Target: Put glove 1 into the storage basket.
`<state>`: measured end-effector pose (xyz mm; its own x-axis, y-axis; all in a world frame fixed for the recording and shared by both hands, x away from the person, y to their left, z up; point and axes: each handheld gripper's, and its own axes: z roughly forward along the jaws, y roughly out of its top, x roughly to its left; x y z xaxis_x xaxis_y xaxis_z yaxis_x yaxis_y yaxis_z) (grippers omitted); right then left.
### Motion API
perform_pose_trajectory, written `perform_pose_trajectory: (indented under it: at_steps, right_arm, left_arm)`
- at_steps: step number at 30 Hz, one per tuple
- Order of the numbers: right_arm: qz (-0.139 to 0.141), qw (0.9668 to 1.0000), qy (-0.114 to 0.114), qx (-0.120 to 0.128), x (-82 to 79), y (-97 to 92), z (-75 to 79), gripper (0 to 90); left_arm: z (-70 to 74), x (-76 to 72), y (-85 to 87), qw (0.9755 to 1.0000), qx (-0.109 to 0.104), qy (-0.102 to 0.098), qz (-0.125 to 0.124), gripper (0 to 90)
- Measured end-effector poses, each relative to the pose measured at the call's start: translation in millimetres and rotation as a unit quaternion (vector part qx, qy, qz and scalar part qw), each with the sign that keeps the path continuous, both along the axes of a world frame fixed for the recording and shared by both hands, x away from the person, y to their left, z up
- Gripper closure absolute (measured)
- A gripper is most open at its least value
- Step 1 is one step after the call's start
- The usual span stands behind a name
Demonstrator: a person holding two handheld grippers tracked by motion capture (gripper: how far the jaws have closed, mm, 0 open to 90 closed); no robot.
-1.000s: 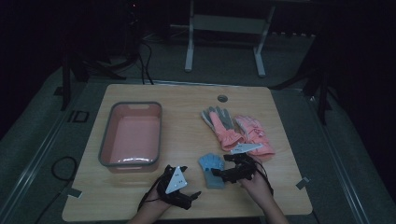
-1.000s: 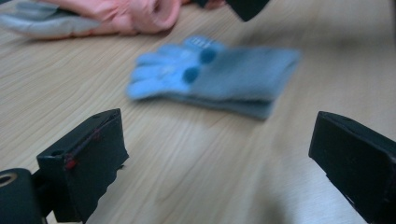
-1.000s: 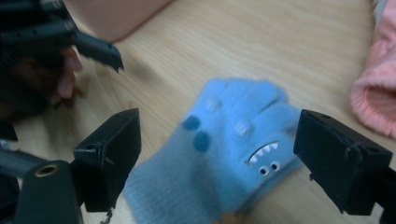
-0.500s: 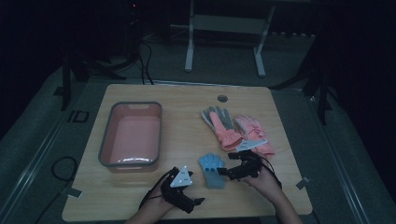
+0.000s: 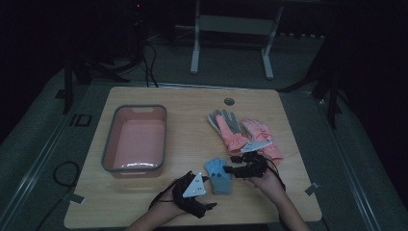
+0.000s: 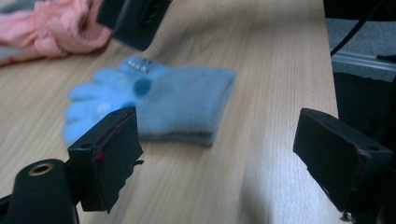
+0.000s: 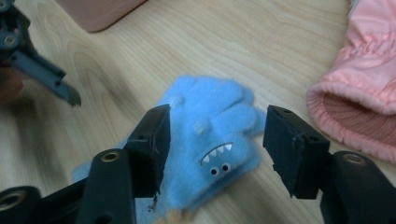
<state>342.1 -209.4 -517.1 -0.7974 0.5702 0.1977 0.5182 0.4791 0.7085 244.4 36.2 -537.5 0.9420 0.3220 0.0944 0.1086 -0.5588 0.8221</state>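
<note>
A small blue monster-face glove lies flat on the wooden table near its front edge. My right gripper reaches in from the right; in the right gripper view it hovers over the glove. Its jaws have just been closing, straddle the glove's fingers, and the pads do not press on it. My left gripper sits at the glove's front left. In the left gripper view it stands open, jaws just closing a little, with the glove ahead and untouched.
A pink bin with a grey rim stands on the left half of the table. Two pink gloves, one with a grey palm, lie behind the right gripper. A round grommet sits near the far edge.
The left gripper has shifted a little right toward the blue glove. The right gripper's jaws have narrowed over the glove; the hand has hardly moved.
</note>
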Motion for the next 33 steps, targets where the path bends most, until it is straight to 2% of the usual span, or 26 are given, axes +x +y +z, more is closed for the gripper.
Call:
perform_pose_trajectory:
  at_steps: [3,6,10,13,15,16,19,25,29,32,33]
  right_arm:
    - [-0.005,1.0,-0.001,0.004,3.2,1.8,1.7,42.5]
    - [-0.012,0.9999,0.001,0.011,4.2,4.5,0.1,42.5]
    - [-0.02,0.9997,0.002,0.012,4.3,9.5,-6.2,41.2]
    - [-0.021,0.9997,0.006,0.014,4.9,13.0,-10.1,39.5]
    - [-0.018,0.9997,0.009,0.011,5.5,14.5,-11.7,38.9]
    - [-0.017,0.9998,0.011,0.002,6.9,17.4,-15.9,37.3]
    - [-0.02,0.9996,0.015,-0.012,8.6,20.2,-23.4,34.3]
    - [-0.016,0.9995,0.022,-0.018,7.4,22.3,-33.5,33.3]
    - [-0.004,0.9995,0.002,-0.03,3.2,24.1,-34.3,38.4]
    - [-0.001,0.9996,0.002,-0.029,2.7,24.2,-34.2,42.2]
    - [0.004,0.9996,0.008,-0.025,3.3,23.9,-34.0,47.3]
  left_arm:
    - [1.2,3.3,-3.7,0.9998,0.001,-0.006,-0.02,24.7]
    - [-0.2,6.9,-7.8,0.9992,0.014,-0.019,-0.032,31.5]
    - [-2.5,7.0,-14.1,0.9972,0.036,-0.049,-0.045,33.1]
    - [-5.7,6.9,-18.2,0.9957,0.052,-0.058,-0.049,34.1]
    - [-7.8,8.0,-21.4,0.9951,0.059,-0.058,-0.055,34.1]
    - [-8.9,9.1,-23.2,0.9945,0.064,-0.058,-0.06,34.2]
    - [-13.0,13.3,-27.4,0.9926,0.079,-0.058,-0.072,38.6]
    - [-18.6,18.3,-32.4,0.9888,0.107,-0.074,-0.073,45.7]
    - [-19.7,17.6,-35.8,0.9869,0.118,-0.095,-0.055,56.8]
    - [-19.8,18.3,-36.2,0.9874,0.119,-0.09,-0.054,64.7]
    - [-18.7,22.7,-33.7,0.9904,0.109,-0.067,-0.051,64.7]
